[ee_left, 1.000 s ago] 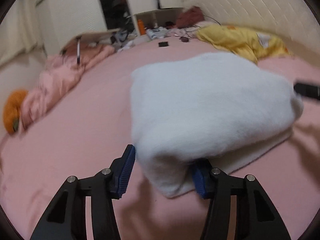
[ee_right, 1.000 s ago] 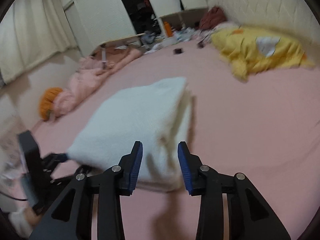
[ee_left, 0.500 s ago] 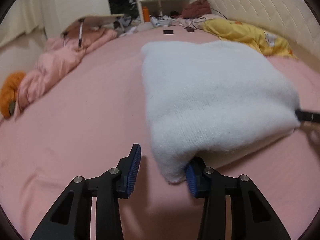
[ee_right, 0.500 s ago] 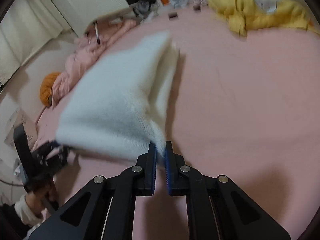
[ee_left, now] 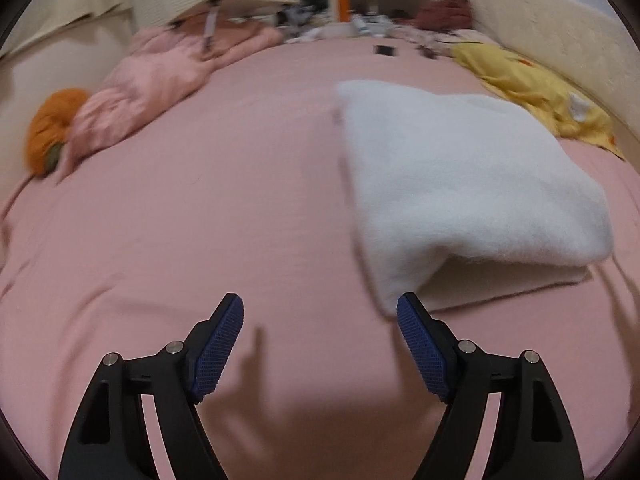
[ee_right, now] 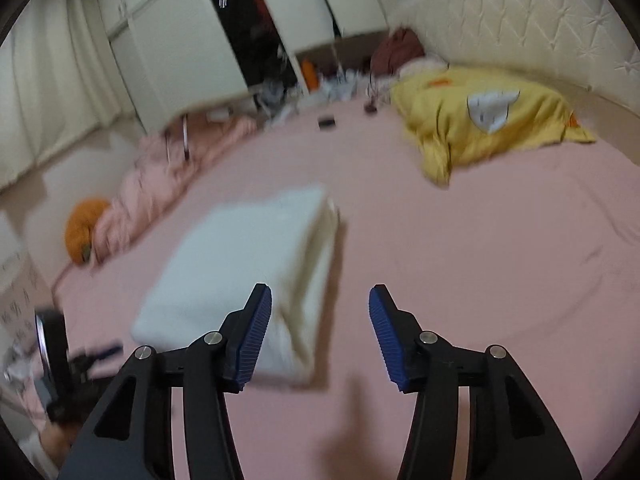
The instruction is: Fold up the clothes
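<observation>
We see the folded white sweater (ee_left: 460,184) lying on the pink bed (ee_left: 200,220). Our left tongs (ee_left: 320,320) gape empty just beside its near corner, perhaps brushing it; our right tongs (ee_right: 320,312) gape empty too.

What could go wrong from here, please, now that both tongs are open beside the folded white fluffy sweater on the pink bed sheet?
1. The folded white fluffy sweater has a top layer arched over the lower one at its near edge, so the fold may spring open or sit uneven.
2. The left tongs have one pad close to the sweater's near corner; pulling away could snag it.
3. The right tongs hover over the sweater's edge; a careless move might drag the pink bed sheet and the stack.
</observation>
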Available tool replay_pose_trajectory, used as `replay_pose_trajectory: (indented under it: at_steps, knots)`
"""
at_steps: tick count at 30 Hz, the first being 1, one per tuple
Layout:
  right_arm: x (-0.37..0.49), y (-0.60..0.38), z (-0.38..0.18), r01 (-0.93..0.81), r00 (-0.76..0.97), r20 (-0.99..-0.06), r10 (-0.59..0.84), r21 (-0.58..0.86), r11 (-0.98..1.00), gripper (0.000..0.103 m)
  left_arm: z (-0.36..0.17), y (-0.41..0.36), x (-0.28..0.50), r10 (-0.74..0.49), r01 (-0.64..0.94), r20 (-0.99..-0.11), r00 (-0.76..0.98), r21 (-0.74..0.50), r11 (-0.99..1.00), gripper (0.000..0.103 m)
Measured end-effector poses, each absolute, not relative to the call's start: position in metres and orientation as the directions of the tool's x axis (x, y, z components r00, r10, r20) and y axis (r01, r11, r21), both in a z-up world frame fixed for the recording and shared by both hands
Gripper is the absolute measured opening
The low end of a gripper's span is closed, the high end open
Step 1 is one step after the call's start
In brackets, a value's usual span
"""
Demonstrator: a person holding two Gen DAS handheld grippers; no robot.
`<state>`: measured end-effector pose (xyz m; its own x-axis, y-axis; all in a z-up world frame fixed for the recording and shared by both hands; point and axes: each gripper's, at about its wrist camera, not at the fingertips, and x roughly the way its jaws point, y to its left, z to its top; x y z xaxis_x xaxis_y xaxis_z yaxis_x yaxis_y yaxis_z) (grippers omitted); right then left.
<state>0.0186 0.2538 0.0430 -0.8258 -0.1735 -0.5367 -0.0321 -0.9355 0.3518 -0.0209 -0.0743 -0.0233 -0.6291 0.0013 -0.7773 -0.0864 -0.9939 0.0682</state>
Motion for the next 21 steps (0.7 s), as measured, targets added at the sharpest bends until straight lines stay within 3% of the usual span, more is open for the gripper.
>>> replay_pose_trajectory:
  at_steps: [7, 11, 14, 19, 21]
  knots:
    - [-0.066, 0.212, 0.046, 0.097, -0.788, -0.546, -0.285, 0.347, -0.933, 0.053, 0.037, -0.028, -0.047, 0.063, -0.177, -0.692, -0.719, 0.095, -0.98, 0.08]
    - [-0.081, 0.195, 0.019, 0.118, -0.752, -0.589, -0.296, 0.322, -0.94, 0.053, 0.026, -0.01, -0.071, 0.188, -0.259, -0.675, -0.713, 0.004, -0.966, 0.08]
    - [-0.087, 0.195, -0.024, 0.084, -0.671, -0.702, -0.239, 0.248, -0.965, 0.051, -0.004, -0.005, -0.081, 0.264, -0.319, -0.729, -0.631, -0.066, -0.945, 0.08]
    - [-0.077, 0.215, -0.024, 0.021, -0.675, -0.702, -0.229, 0.291, -0.956, 0.057, -0.009, -0.01, -0.065, 0.263, -0.331, -0.723, -0.639, -0.05, -0.942, 0.077]
    - [-0.074, 0.217, -0.002, 0.02, -0.744, -0.64, -0.191, 0.265, -0.964, 0.057, 0.008, -0.011, -0.051, 0.27, -0.329, -0.67, -0.692, -0.041, -0.943, 0.076]
